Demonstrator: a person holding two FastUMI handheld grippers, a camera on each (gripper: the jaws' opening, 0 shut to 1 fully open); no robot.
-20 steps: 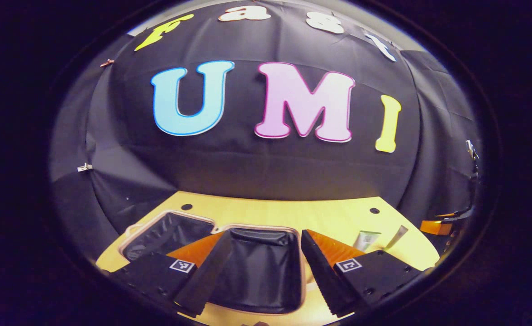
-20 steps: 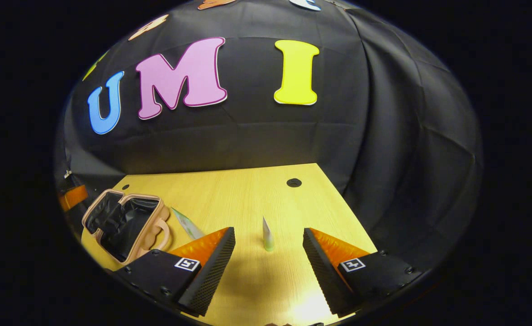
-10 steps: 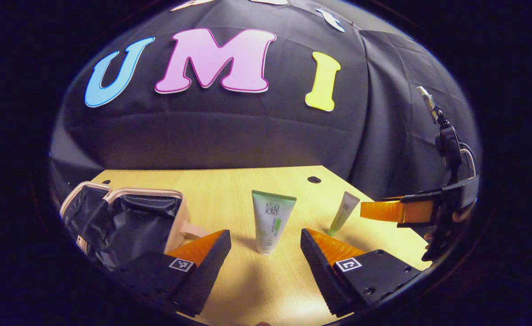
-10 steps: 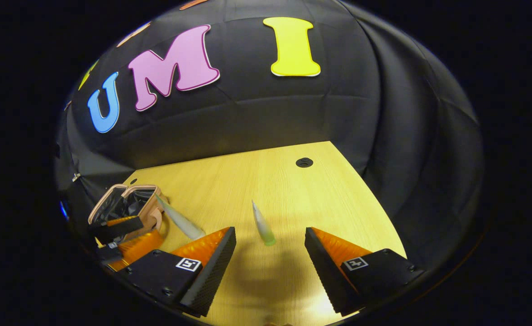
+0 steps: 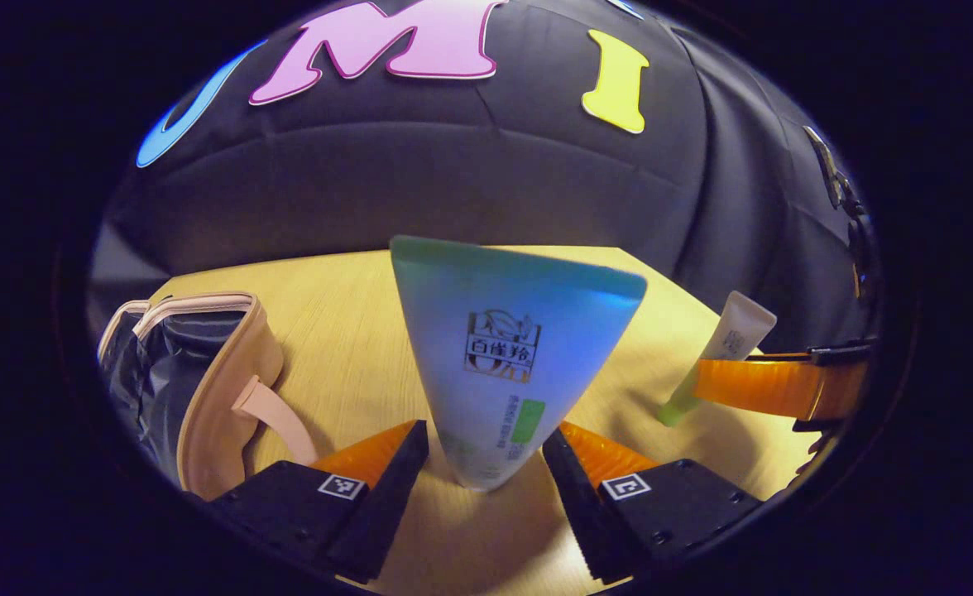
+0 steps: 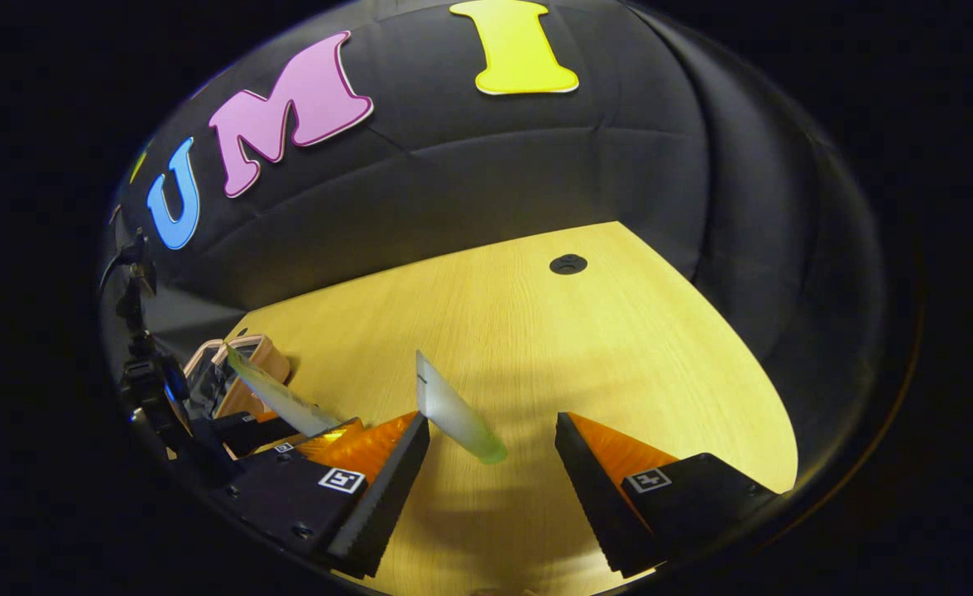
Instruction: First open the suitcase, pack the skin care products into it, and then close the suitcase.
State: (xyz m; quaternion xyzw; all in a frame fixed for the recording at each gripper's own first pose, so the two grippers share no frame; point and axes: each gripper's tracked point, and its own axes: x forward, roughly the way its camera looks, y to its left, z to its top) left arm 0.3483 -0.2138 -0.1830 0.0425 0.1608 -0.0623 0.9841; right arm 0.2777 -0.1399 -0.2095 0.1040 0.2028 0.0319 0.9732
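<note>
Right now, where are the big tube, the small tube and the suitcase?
big tube [image 5: 499, 372]: left gripper view, on its printed front.
small tube [image 6: 453, 411]: right gripper view, mid-body.
suitcase [image 5: 226, 372]: left gripper view, on its tan outer wall.

suitcase [image 5: 205, 381]: small, pink-beige shell, black lining, lying open on the wooden table's left side.
big tube [image 5: 503, 364]: white and green, standing on its cap, wide end up.
small tube [image 5: 722, 348]: pale, green cap down, leaning, right of the big tube.
</note>
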